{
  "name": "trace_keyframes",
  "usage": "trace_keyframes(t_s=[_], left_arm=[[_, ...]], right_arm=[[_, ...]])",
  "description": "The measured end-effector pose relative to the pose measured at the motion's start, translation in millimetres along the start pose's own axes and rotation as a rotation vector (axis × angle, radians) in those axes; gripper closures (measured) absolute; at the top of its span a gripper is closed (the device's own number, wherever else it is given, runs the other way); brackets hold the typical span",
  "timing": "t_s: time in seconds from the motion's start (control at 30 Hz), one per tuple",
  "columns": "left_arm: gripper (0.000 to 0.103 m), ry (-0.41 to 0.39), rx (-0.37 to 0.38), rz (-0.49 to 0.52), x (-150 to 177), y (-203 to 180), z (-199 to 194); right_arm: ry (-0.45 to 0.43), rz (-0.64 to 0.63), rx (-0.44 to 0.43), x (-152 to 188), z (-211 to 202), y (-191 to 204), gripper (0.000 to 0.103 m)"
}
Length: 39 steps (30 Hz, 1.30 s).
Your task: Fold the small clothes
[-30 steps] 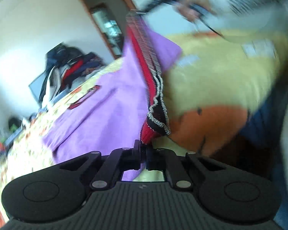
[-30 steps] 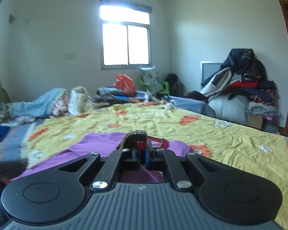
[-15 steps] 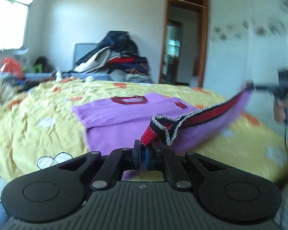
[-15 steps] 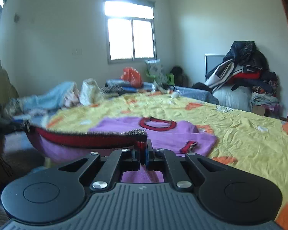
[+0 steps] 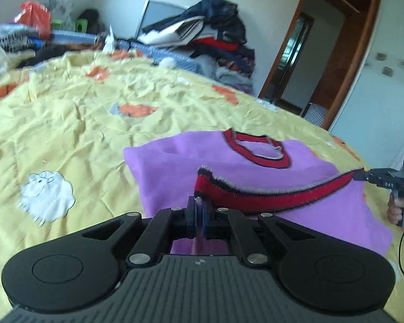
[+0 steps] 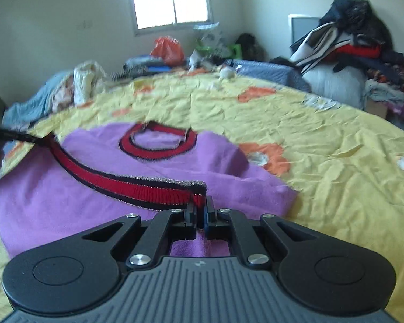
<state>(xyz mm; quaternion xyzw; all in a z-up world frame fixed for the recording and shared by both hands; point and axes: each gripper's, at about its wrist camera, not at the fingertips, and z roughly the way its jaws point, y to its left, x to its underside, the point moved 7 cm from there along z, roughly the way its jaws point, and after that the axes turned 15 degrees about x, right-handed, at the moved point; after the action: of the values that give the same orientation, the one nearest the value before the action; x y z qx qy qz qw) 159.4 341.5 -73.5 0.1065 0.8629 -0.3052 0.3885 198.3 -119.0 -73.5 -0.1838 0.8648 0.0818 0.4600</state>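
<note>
A small purple sweater (image 5: 175,172) (image 6: 67,196) with a red neck band (image 5: 258,150) (image 6: 159,142) lies on the yellow bedspread (image 5: 67,123) (image 6: 336,161). Its red and black hem band (image 5: 269,196) (image 6: 132,185) is lifted and stretched between both grippers. My left gripper (image 5: 199,204) is shut on one hem corner. My right gripper (image 6: 200,210) is shut on the other corner. The right gripper (image 5: 363,176) also shows at the right edge of the left wrist view, and the left gripper (image 6: 39,140) at the left edge of the right wrist view.
A tall heap of clothes (image 5: 207,35) (image 6: 358,45) stands past the far side of the bed. More laundry (image 6: 67,86) and an orange bag (image 6: 167,48) lie under the window. A wooden door frame (image 5: 288,53) is at the right. A hand (image 5: 401,207) holds the right gripper.
Both grippers have come down and forward over the bed, carrying the hem toward the neck band. The sweater now lies flatter, and the hem band hangs lower between the grippers.
</note>
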Motion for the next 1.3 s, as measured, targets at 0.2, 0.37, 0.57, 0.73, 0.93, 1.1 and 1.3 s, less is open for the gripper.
trace_keyframes(t_s=[0.2, 0.37, 0.57, 0.73, 0.93, 1.1, 1.3], left_arm=[[0.096, 0.050, 0.006, -0.027, 4, 20, 29], [0.096, 0.006, -0.004, -0.014, -6, 22, 24], [0.096, -0.106, -0.026, -0.052, -26, 36, 6], [0.090, -0.052, -0.117, -0.104, -21, 72, 30], [0.043, -0.101, -0.241, -0.132, -36, 70, -24], [0.000, -0.081, -0.117, -0.146, -13, -11, -59], [0.000, -0.011, -0.075, -0.083, 19, -96, 6]], right_arm=[[0.008, -0.007, -0.014, -4, 22, -4, 0.098], [-0.058, 0.031, -0.025, -19, 8, -11, 0.098], [-0.106, 0.088, 0.018, -32, 1, -29, 0.098], [0.089, 0.099, 0.164, -11, 63, -44, 0.097], [-0.032, 0.065, 0.331, -24, -15, -26, 0.016], [-0.025, 0.138, 0.223, 2, -85, 35, 0.008], [-0.038, 0.152, 0.275, -11, -46, 98, 0.000]])
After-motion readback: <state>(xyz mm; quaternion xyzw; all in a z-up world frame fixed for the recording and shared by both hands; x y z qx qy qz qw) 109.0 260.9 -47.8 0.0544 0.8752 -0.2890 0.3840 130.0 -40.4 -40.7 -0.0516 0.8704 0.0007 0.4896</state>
